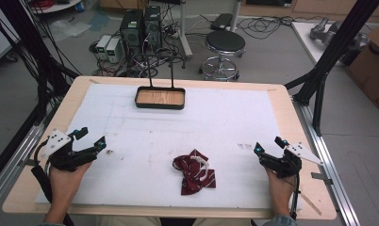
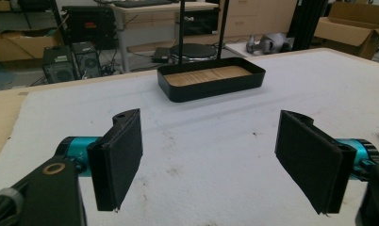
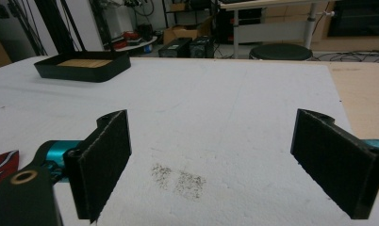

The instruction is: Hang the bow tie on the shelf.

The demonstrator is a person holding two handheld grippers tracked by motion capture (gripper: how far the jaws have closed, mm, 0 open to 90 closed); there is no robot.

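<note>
Jaws wide, left gripper [image 1: 87,139], right gripper [image 1: 268,145], bow tie [image 1: 195,172] between

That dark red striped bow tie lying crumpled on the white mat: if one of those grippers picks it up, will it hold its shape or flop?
The bow tie is probably floppy: it lies rumpled, folds bunched. Likely light, being thin fabric. Its pale strap may dangle.

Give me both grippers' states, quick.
Left gripper: open, holding nothing.
Right gripper: open, holding nothing; the red bow tie lies apart.
</note>
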